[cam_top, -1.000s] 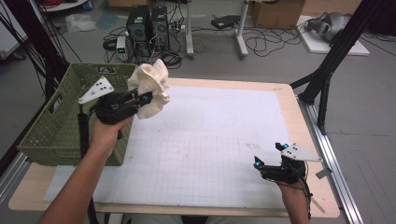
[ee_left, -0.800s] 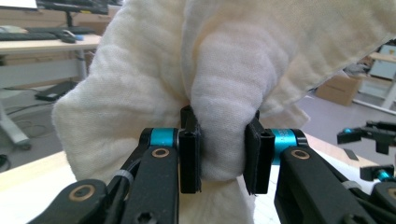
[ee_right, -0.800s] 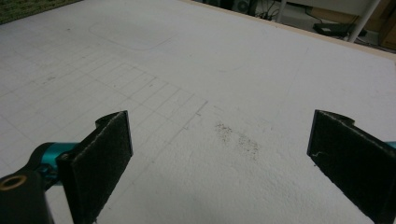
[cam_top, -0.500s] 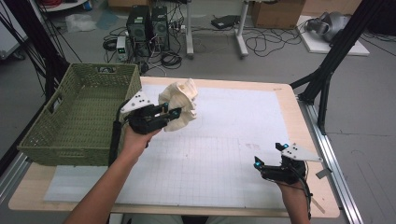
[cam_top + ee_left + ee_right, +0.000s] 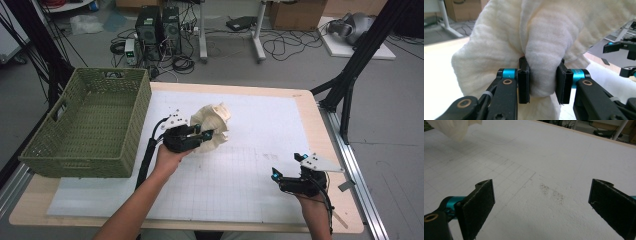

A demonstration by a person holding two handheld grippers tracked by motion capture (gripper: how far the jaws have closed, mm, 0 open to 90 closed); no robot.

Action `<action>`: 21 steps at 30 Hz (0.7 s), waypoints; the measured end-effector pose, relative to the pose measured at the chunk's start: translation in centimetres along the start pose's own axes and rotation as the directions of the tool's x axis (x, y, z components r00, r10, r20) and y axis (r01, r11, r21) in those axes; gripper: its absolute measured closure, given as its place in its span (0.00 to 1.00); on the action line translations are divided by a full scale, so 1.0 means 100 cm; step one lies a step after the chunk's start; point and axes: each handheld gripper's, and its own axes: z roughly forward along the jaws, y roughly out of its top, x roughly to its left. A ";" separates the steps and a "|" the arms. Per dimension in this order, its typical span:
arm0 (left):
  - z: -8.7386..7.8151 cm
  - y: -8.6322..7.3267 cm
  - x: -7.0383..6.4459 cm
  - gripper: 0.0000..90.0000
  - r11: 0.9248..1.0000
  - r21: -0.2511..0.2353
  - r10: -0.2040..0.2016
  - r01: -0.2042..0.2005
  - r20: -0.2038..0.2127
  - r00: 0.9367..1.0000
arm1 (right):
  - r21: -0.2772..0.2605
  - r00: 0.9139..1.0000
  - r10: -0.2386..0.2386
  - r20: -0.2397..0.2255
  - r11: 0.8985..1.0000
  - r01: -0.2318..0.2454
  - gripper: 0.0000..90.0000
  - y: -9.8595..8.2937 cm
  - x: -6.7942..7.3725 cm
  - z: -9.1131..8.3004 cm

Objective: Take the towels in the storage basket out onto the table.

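A cream-white bunched cloth (image 5: 212,125) hangs over the white gridded mat (image 5: 260,120) near the table's middle left. My left gripper (image 5: 204,135) is shut on a thick fold of it; in the left gripper view the cloth (image 5: 544,40) bulges between the two black pads (image 5: 524,82). My right gripper (image 5: 279,176) rests low at the mat's front right, open, with nothing between its wide-spread pads (image 5: 477,205). In the right gripper view a corner of the cloth (image 5: 454,127) shows at the top left.
A green woven basket (image 5: 90,125) stands on the table's left side. The table's wooden edge (image 5: 330,150) runs along the right. A dark smudge (image 5: 551,191) marks the mat ahead of the right gripper. Cables and computer cases lie on the floor beyond the table.
My left gripper has carried the cloth from over the basket rightward and toward the front, out over the mat, and lower. The right gripper has stayed put.
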 end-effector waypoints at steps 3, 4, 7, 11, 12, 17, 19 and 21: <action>0.012 -0.007 -0.003 0.75 0.999 0.038 0.011 -0.011 0.001 1.000 | 0.001 1.000 0.005 -0.001 1.000 -0.005 0.06 0.000 0.000 0.000; 0.016 -0.010 -0.005 0.75 0.999 0.049 0.011 -0.011 0.001 1.000 | 0.001 1.000 0.004 -0.001 1.000 -0.004 0.06 0.000 0.000 0.001; 0.028 -0.022 -0.009 0.73 0.995 0.098 0.007 -0.005 -0.017 1.000 | 0.004 1.000 -0.001 -0.001 1.000 0.001 0.07 -0.001 0.000 0.001; 0.040 -0.033 -0.013 0.70 0.987 0.161 0.001 -0.004 0.015 1.000 | 0.007 1.000 -0.003 -0.002 1.000 0.003 0.07 -0.001 0.000 0.002; 0.042 -0.034 -0.014 0.68 0.985 0.171 0.010 -0.013 0.015 1.000 | 0.007 1.000 -0.002 -0.002 1.000 0.002 0.06 -0.001 0.000 0.002; 0.038 -0.032 -0.010 0.44 0.984 0.176 -0.012 0.018 -0.036 0.999 | 0.007 1.000 0.002 -0.002 1.000 -0.002 0.06 -0.001 0.000 0.001; 0.028 -0.030 -0.006 0.37 0.989 0.146 -0.006 0.016 -0.068 0.998 | 0.005 1.000 -0.002 0.001 1.000 0.002 0.06 -0.001 -0.001 0.001; 0.018 -0.029 -0.002 0.34 0.993 0.113 -0.004 0.016 -0.102 0.995 | 0.006 1.000 -0.001 0.001 1.000 0.001 0.06 -0.002 -0.001 0.001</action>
